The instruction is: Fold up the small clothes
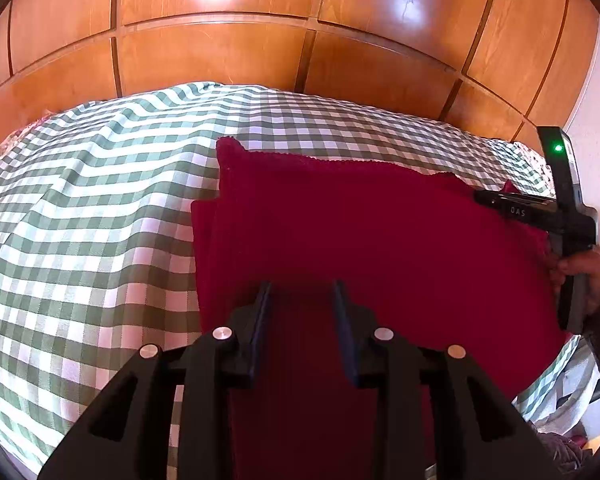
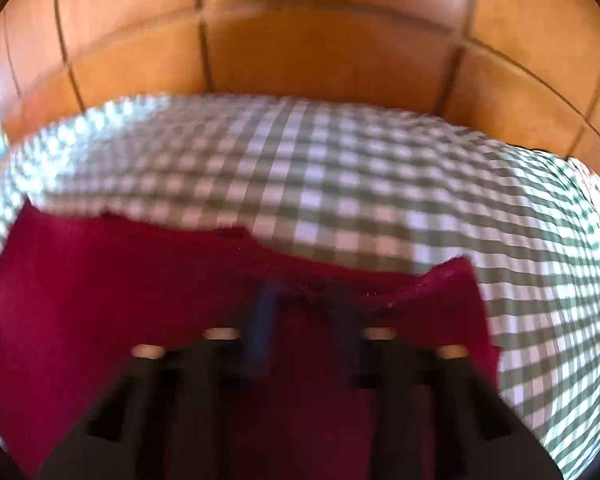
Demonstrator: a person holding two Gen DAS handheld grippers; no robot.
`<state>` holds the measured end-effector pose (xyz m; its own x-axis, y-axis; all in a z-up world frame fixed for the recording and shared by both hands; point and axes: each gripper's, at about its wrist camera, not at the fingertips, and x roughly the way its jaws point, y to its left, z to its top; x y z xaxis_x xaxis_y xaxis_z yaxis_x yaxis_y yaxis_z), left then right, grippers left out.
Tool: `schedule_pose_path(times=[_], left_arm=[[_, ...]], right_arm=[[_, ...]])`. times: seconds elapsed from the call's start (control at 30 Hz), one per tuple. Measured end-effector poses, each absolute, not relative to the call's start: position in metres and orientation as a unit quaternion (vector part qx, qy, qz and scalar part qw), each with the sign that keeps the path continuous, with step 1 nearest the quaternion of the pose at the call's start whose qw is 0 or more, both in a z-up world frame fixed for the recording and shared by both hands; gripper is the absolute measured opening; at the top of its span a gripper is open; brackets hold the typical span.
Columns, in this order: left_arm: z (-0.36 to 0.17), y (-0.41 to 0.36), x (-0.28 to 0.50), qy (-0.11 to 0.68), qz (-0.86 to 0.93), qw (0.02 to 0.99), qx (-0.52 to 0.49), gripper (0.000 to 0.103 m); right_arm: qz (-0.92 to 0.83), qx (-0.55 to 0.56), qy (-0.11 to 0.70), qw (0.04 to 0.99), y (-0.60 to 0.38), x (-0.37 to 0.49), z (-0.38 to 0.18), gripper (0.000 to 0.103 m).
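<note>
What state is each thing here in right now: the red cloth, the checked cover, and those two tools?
Red cloth: partly folded, lying on the cover.
Checked cover: spread out, wrinkled.
Left tool: fingers apart, over the cloth's near edge.
Right tool: shut at the cloth's far right corner.

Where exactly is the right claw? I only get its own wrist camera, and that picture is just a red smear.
Observer: In the left wrist view, the right claw sits at the far right corner of the red cloth. It looks closed, but I cannot tell whether it pinches the fabric.
Operator: And the other claw?
Observer: The left claw is over the cloth's near edge, its fingers apart.
Operator: Is the cloth one flat layer?
Observer: No. Along its left side a lower layer pokes out from under the top one.
</note>
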<state>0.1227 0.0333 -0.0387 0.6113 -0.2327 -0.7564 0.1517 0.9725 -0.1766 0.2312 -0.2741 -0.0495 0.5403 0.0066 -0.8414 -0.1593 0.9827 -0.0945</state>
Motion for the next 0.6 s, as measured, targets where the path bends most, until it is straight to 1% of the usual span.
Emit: schedule_pose_path(times=[0.23, 0.3, 0.37, 0.4, 0.47, 0.6], left_arm=[[-0.027, 0.032, 0.13, 0.403, -0.107, 0.907, -0.059, 0.031], [-0.03, 0.028, 0.14, 0.408, -0.1, 0.906, -0.057, 0.031], [-0.044, 0.022, 0.153, 0.43, -0.082, 0.898, -0.043, 0.037], [-0.051, 0.022, 0.157, 0.44, -0.076, 0.894, -0.045, 0.037], [-0.056, 0.022, 0.156, 0.434, -0.074, 0.896, -0.057, 0.037], [-0.055, 0.021, 0.156, 0.434, -0.067, 0.897, -0.057, 0.037]], right_arm=[[0.026, -0.088, 0.417, 0.904, -0.277, 0.226, -0.011, 0.0], [0.013, -0.086, 0.424, 0.902, -0.282, 0.237, -0.018, 0.0], [0.008, -0.072, 0.442, 0.894, -0.285, 0.248, -0.037, 0.0], [0.005, -0.072, 0.451, 0.889, -0.285, 0.251, -0.047, 0.0], [-0.002, -0.065, 0.46, 0.885, -0.288, 0.253, -0.066, 0.0], [0.001, -0.04, 0.455, 0.89, -0.297, 0.252, -0.062, 0.0]])
